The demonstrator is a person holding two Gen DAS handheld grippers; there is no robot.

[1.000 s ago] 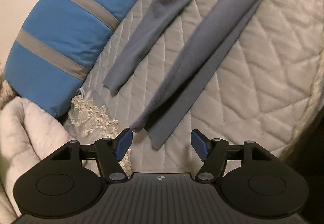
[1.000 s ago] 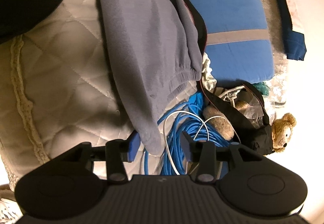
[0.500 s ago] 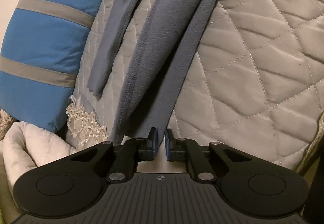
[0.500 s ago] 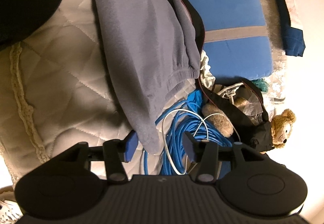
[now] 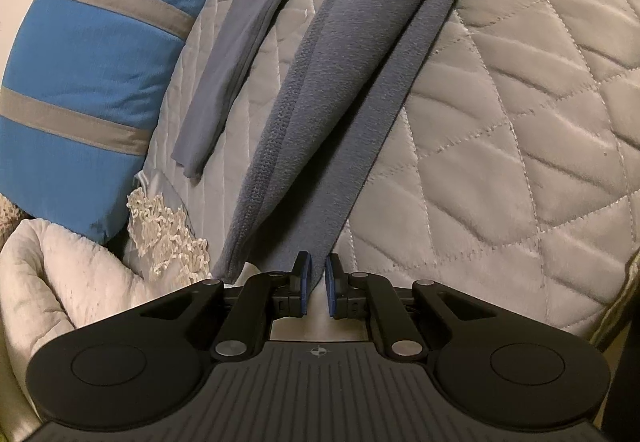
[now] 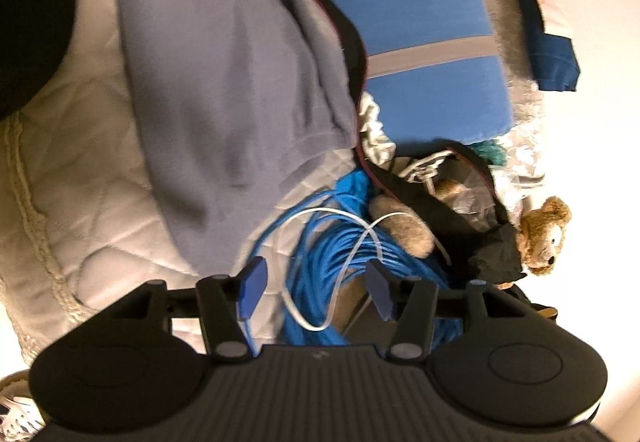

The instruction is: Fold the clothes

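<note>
Since a second ago, the left gripper has dropped to the grey garment and closed: its blue pads now pinch the narrow lower end of the cloth at the bottom centre of the left wrist view, where before they stood wide apart above it. From there the garment runs up across the quilted bedspread to the top of the frame, with a thinner grey strip lying to its left beside the blue striped pillow.

In the right wrist view, the right gripper has lifted, and its jaws are opening with nothing between them. Behind it lie a blue cable coil and a white cord; the garment's cuffed end fills the upper left, and a teddy bear sits at the right.
</note>
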